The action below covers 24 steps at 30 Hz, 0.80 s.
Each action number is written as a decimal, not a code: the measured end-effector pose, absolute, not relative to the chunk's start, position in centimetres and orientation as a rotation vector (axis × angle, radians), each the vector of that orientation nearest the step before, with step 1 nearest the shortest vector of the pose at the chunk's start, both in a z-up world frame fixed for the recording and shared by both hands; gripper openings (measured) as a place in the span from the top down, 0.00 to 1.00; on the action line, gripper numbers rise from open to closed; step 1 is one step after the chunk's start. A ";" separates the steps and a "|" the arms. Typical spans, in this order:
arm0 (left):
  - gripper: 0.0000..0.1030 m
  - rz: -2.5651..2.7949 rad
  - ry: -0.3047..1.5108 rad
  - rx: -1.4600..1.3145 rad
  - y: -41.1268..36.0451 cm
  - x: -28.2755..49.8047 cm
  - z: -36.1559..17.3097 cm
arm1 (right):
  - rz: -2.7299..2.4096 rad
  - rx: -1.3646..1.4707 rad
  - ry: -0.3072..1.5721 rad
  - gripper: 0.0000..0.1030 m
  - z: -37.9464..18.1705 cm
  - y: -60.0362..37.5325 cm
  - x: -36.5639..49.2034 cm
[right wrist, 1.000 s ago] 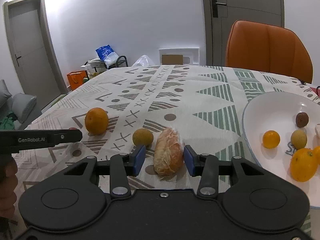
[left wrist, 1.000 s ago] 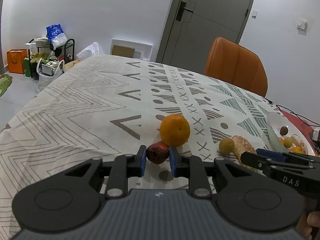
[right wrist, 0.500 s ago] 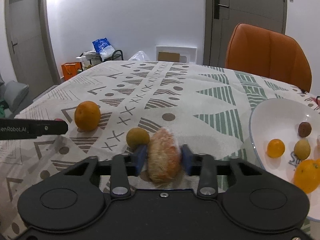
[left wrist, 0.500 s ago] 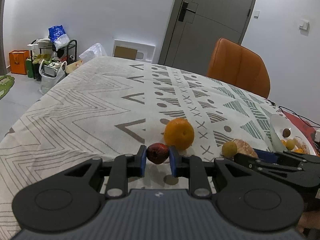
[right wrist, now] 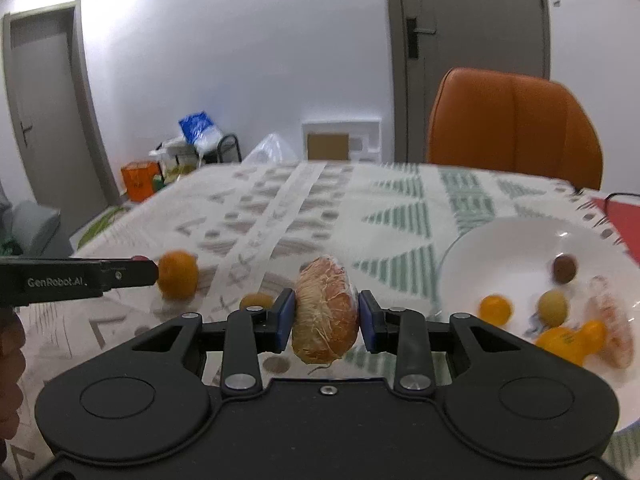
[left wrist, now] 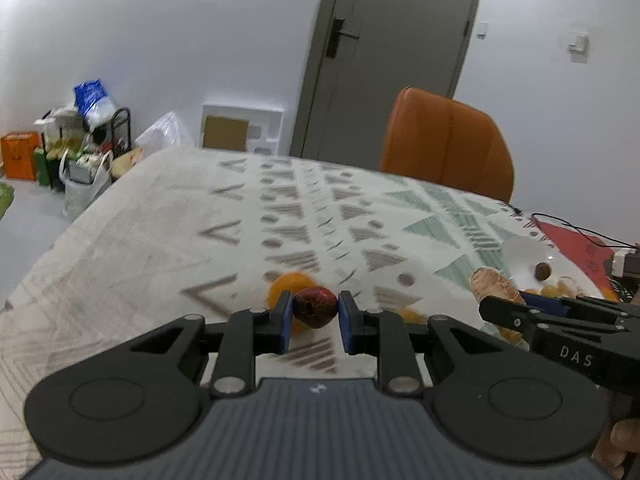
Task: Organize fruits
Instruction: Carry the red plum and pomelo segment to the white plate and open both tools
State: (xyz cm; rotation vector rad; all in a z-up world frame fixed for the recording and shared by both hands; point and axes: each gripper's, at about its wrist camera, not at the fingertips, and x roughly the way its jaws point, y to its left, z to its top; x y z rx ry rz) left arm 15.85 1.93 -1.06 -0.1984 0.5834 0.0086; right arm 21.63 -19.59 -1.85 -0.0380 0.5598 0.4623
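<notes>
A cream cloth printed with grey chevrons, dots and pale green triangles covers the surface [right wrist: 392, 200]. A dark red fruit [left wrist: 315, 307] sits between blue pads [left wrist: 285, 320]; an orange [right wrist: 178, 275] lies beyond. A peeled orange-pink segment [right wrist: 325, 314], a white bowl [right wrist: 516, 240] and an orange chair [right wrist: 516, 120] complete the scene.

Table under patterned cloth [right wrist: 400, 208]. Directly on it: orange [right wrist: 178, 275], small yellow-brown fruit [right wrist: 256, 301] near it, white bowl [right wrist: 472, 252] at right, red mat [left wrist: 568, 236] at far right edge with a cable across.
</notes>
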 end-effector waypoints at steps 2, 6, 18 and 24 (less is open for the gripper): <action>0.78 -0.006 0.571 -0.183 1.1 15.9 -0.5 | 0.454 -0.028 0.543 0.69 -1.4 -20.2 21.5; 0.78 -0.030 0.560 -0.157 -0.4 16.2 0.1 | 0.433 -0.004 0.519 0.69 -0.9 -22.0 21.1; 0.78 -0.119 0.545 -0.090 -5.7 17.0 0.5 | 0.349 0.054 0.498 0.69 -0.7 -27.6 20.6; 0.78 -0.145 0.548 -0.061 -8.0 17.5 0.7 | 0.314 0.084 0.489 0.69 -0.8 -30.0 20.6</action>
